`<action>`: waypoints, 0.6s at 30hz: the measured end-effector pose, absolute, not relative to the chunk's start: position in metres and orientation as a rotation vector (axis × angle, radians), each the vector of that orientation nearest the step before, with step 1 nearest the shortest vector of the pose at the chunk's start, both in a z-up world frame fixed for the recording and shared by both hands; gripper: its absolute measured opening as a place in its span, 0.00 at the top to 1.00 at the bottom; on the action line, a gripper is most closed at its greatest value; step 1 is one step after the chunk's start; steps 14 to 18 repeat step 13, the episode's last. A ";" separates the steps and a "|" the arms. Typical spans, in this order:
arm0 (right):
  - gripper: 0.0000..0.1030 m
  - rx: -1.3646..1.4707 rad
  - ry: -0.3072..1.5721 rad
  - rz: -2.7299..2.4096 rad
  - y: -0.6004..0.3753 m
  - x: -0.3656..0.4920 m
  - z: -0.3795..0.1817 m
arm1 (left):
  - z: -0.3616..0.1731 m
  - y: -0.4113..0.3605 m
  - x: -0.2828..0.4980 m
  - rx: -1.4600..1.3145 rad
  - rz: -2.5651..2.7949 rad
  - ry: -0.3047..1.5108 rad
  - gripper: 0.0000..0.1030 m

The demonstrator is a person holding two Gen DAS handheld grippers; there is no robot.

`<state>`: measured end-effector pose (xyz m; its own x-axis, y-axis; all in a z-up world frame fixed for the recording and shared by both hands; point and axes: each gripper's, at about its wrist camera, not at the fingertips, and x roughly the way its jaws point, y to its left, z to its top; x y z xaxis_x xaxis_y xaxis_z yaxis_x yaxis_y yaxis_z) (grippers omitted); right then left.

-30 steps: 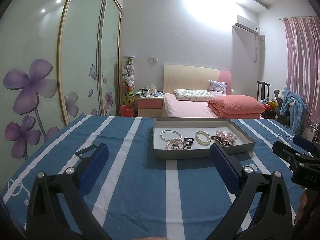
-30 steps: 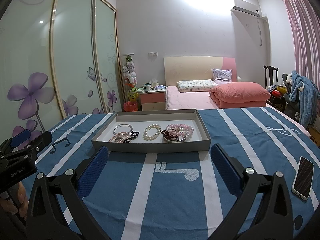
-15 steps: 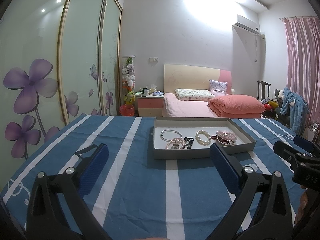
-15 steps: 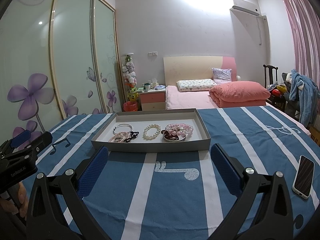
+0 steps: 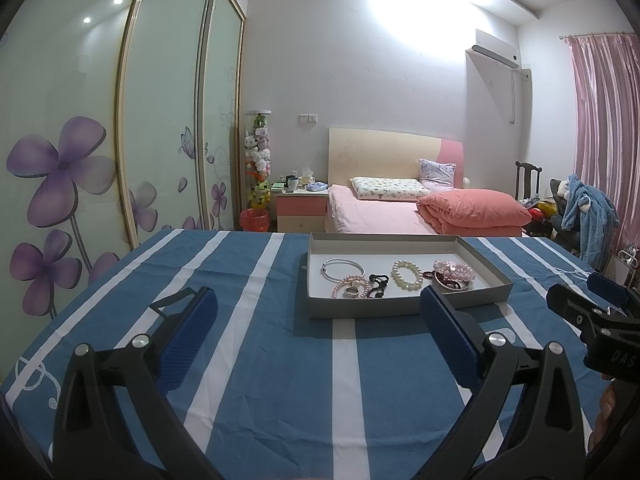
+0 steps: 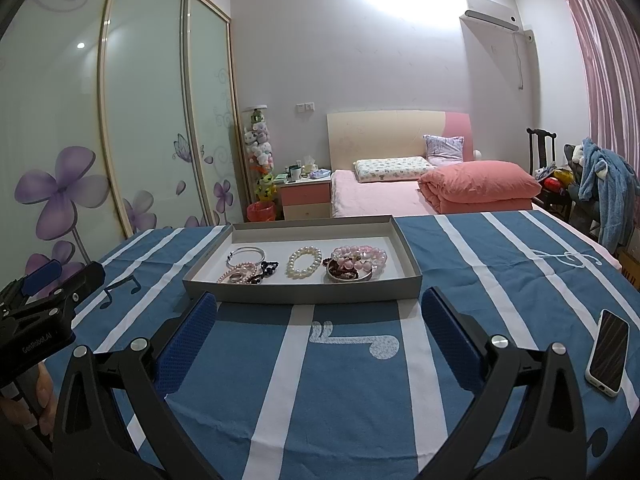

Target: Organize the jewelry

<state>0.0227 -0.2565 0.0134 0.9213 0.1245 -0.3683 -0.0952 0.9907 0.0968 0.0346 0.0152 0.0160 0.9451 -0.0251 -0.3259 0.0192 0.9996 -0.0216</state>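
Note:
A grey shallow box sits on the blue striped table. Inside lie a silver bangle, a pink bead bracelet with a ring, a black beaded piece, a white pearl bracelet and a small dish with pink beads. My left gripper is open and empty, short of the box. My right gripper is open and empty, just before the box's near wall.
A phone lies on the table at the right. The other gripper shows at the edge of each view, the right one and the left one. A bed and glass wardrobe doors stand behind the table.

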 end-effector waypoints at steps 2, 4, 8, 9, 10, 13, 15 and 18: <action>0.02 0.078 0.383 0.113 -0.256 0.022 0.013 | 0.014 0.014 0.034 -0.017 -0.019 0.329 0.04; 0.02 0.077 0.382 0.112 -0.257 0.023 0.014 | 0.014 0.014 0.033 -0.017 -0.016 0.327 0.04; 0.02 0.078 0.382 0.113 -0.257 0.023 0.014 | 0.015 0.014 0.035 -0.018 -0.014 0.329 0.04; 0.02 0.078 0.382 0.112 -0.257 0.023 0.014 | 0.014 0.014 0.034 -0.020 -0.015 0.331 0.04; 0.02 0.079 0.382 0.112 -0.257 0.023 0.014 | 0.014 0.014 0.034 -0.019 -0.015 0.330 0.04; 0.02 0.079 0.382 0.112 -0.257 0.023 0.014 | 0.015 0.014 0.035 -0.019 -0.017 0.332 0.04; 0.02 0.079 0.382 0.112 -0.257 0.023 0.014 | 0.015 0.014 0.035 -0.019 -0.017 0.332 0.04; 0.02 0.079 0.382 0.112 -0.257 0.023 0.014 | 0.015 0.014 0.035 -0.019 -0.017 0.332 0.04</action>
